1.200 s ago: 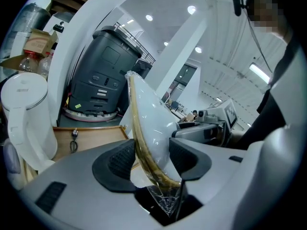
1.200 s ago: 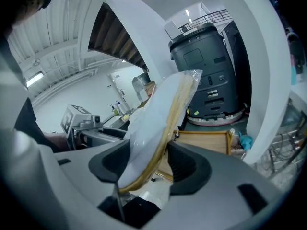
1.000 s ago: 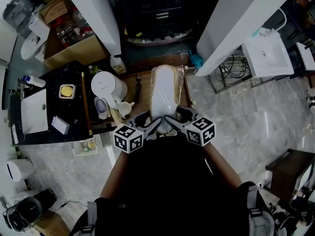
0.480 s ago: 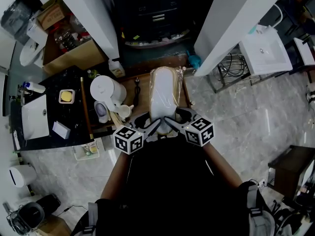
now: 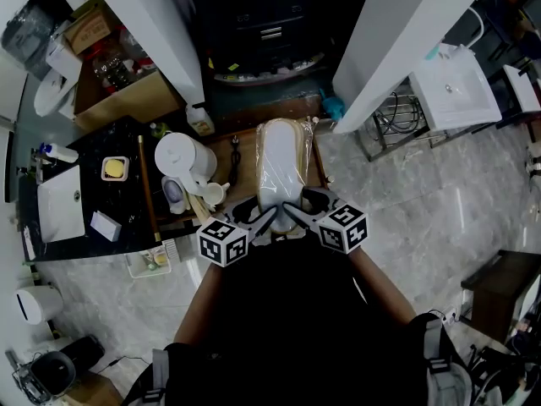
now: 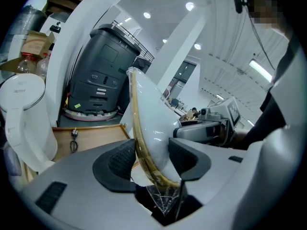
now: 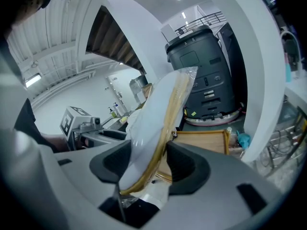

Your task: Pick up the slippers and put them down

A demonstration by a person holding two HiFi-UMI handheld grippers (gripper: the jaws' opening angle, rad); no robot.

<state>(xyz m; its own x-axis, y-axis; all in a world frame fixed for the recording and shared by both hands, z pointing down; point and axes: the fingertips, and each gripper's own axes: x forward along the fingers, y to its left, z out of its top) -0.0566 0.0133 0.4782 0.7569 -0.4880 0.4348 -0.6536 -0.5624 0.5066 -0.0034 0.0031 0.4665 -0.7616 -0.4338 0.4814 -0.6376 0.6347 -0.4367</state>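
A pair of white slippers [image 5: 283, 163] with tan soles, wrapped in clear plastic, is held edge-up over a wooden tray [image 5: 226, 166]. Both grippers clamp its near end. My left gripper [image 5: 264, 218] is shut on the left side, and in the left gripper view the black pads [image 6: 120, 159] press the slippers [image 6: 146, 119] from both sides. My right gripper [image 5: 294, 214] is shut on the right side and its jaws have just been closing a little further on the slippers [image 7: 160, 109]. The plastic's crumpled end hangs below the right gripper [image 7: 148, 164].
A white kettle [image 5: 182, 155] and small cups stand on the tray's left part. A black counter with a white basin [image 5: 59, 197] lies further left. White pillars [image 5: 156, 24] flank a dark machine [image 5: 262, 24] ahead. Another basin [image 5: 456, 87] is at the right, above the marble floor [image 5: 423, 218].
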